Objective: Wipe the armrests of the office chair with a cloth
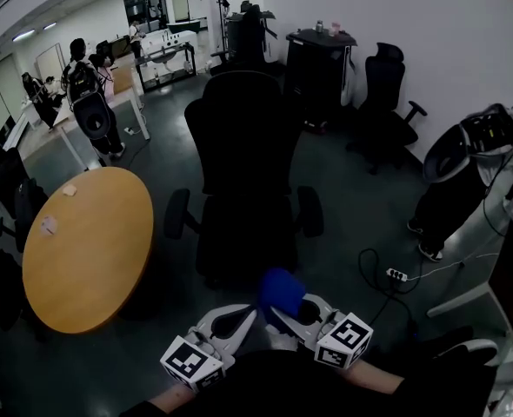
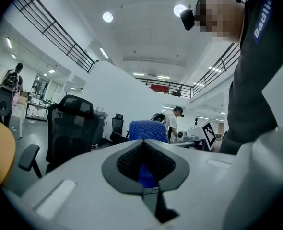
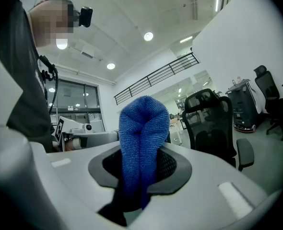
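Note:
The black office chair (image 1: 243, 176) stands straight ahead, its back towards the far wall. Its left armrest (image 1: 176, 213) and right armrest (image 1: 309, 210) stick out on either side, both bare. My right gripper (image 1: 284, 307) is low in the head view, in front of the seat, shut on a folded blue cloth (image 1: 280, 291). The cloth (image 3: 142, 143) stands up from between the jaws in the right gripper view. My left gripper (image 1: 251, 313) sits just left of it, jaw tips together, nothing held. In the left gripper view the cloth (image 2: 148, 131) shows beyond that gripper (image 2: 142, 143).
A round wooden table (image 1: 87, 246) stands left of the chair. A power strip with cables (image 1: 396, 274) lies on the floor at right, near a bent-over person (image 1: 465, 168). Behind stand a second black chair (image 1: 383, 102), a black cabinet (image 1: 319, 68) and people at desks (image 1: 87, 94).

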A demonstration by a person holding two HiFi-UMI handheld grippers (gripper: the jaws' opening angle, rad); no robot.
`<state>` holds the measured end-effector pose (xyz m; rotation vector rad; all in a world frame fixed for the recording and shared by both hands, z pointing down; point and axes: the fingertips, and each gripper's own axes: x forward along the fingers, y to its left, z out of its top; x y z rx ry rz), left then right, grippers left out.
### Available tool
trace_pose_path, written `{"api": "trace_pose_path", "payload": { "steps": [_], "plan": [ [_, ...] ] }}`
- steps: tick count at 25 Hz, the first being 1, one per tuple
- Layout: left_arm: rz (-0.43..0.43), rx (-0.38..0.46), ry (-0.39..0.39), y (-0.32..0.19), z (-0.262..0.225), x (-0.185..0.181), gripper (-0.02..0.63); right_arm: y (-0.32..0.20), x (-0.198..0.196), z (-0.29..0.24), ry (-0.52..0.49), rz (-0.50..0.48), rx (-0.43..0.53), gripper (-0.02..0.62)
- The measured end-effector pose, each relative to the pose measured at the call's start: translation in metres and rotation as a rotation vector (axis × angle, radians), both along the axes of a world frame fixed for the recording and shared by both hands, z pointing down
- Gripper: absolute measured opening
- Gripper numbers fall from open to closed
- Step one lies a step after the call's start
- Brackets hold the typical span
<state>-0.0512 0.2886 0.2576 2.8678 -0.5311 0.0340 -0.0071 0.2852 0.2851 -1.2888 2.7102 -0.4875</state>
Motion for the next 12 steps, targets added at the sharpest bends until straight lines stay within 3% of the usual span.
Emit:
{"api": "trace_pose_path", "payload": {
  "steps": [12],
  "plan": [
    [-0.011, 0.015, -0.021, 0.015, 0.002, 0.047, 0.020, 0.013, 0.044, 0.004, -0.026, -0.025, 0.007, 0.112]
  ]
}}
